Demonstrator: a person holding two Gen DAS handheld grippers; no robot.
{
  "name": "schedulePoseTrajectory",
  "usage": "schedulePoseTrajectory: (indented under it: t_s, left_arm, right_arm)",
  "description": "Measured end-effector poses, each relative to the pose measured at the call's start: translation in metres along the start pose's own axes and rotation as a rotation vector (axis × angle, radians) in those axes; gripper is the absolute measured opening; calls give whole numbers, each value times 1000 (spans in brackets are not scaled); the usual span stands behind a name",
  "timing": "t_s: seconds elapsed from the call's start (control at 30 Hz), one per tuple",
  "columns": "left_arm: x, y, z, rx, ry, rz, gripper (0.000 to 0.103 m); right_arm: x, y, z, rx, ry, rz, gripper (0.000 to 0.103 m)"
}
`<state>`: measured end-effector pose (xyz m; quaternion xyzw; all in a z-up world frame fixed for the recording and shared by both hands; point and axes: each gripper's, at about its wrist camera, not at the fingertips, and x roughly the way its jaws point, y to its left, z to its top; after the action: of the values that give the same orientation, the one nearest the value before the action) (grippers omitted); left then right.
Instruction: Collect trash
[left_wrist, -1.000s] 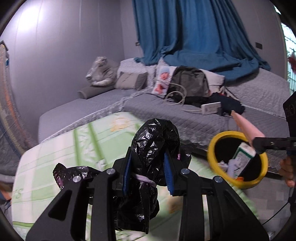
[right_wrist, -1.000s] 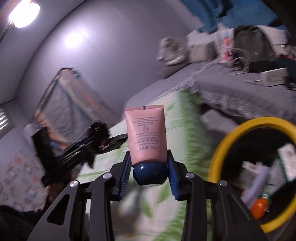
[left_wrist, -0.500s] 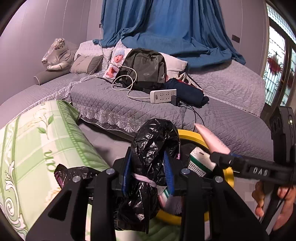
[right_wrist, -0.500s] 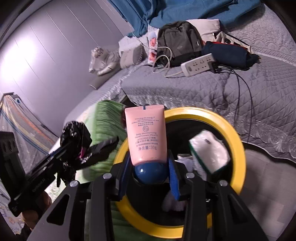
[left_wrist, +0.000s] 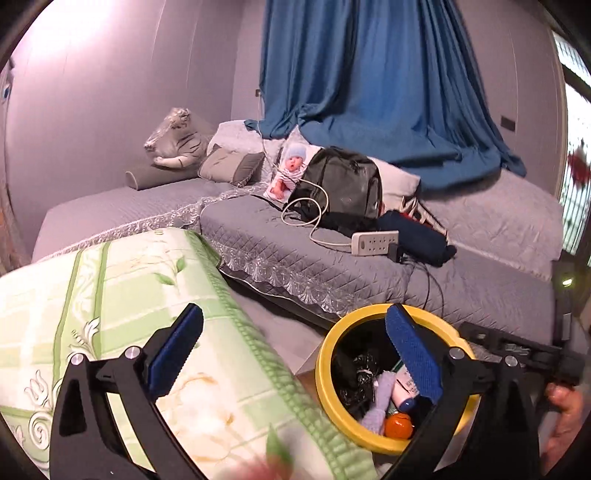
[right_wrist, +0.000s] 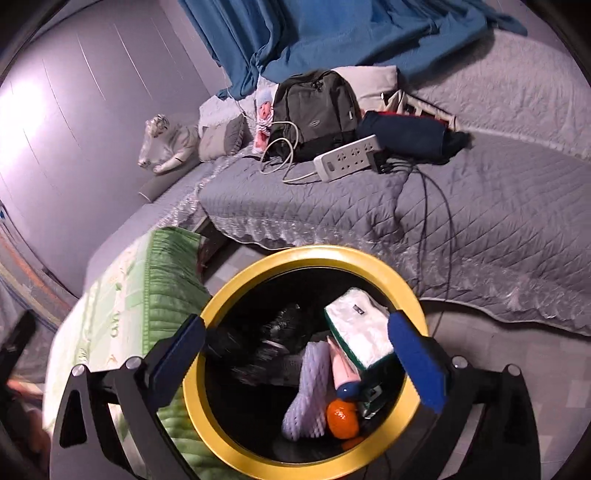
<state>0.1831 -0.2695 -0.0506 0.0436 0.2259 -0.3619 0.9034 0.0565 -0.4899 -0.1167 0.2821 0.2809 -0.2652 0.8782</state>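
A yellow-rimmed trash bin (right_wrist: 236, 291) sits on the floor right below my right gripper (right_wrist: 295, 354), which is open and empty. Inside lie a black plastic bag (right_wrist: 266, 339), a pink tube with a blue cap (right_wrist: 343, 373), a white tissue pack (right_wrist: 360, 332), a lilac foam net (right_wrist: 306, 398) and an orange (right_wrist: 343, 421). My left gripper (left_wrist: 295, 354) is open and empty, above the bin's (left_wrist: 323, 354) left side and the green quilt (left_wrist: 122, 288). The black bag (left_wrist: 360, 369) and the orange (left_wrist: 398, 424) show inside the bin.
A grey quilted bed (left_wrist: 369, 273) lies behind the bin with a backpack (left_wrist: 340, 184), a doll (left_wrist: 290, 170), a power strip (left_wrist: 373, 242) with cables and a dark bundle (left_wrist: 417, 236). Blue curtains (left_wrist: 369, 85) hang behind. The right gripper's body (left_wrist: 517, 349) is at the right edge.
Both grippers have opened. The black bag left my left gripper and the pink tube left my right one; both now lie in the bin.
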Motion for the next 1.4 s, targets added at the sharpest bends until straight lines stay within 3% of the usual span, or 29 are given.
schedulePoseTrajectory:
  t_s: [0.1,0.23,0.37,0.53,0.73,0.93,1.1,1.4]
  left_arm:
    - [-33,17,1,-19,-43,22,95]
    - [-89,38,-2,-15,-143,109,95]
    - [-138,62,-4,-48,-202,184,95]
    - [-197,93,-10,-100,-274,317,95]
    - [-260,117,-30,-126,-314,483,95]
    - [-297,128,-53,-145,-301,571,95]
    - [-312,125,-77,-120,-314,654,95]
    - [-322,125,-100,-155,-310,667,95]
  right_arm:
    - [-3,17,-4,-42,-31,-58,96]
    - [-16,53,-13,-121,-71,-59,96]
    - [-47,112,-33,-256,-171,-24,96]
    - [-92,179,-60,-366,-275,96,96]
    - [-137,240,-93,-428,-302,260,96]
    - [-168,271,-122,-459,-313,330,96]
    - [-182,280,-143,-499,-329,339,96]
    - [-193,281,-168,-535,-368,328,96]
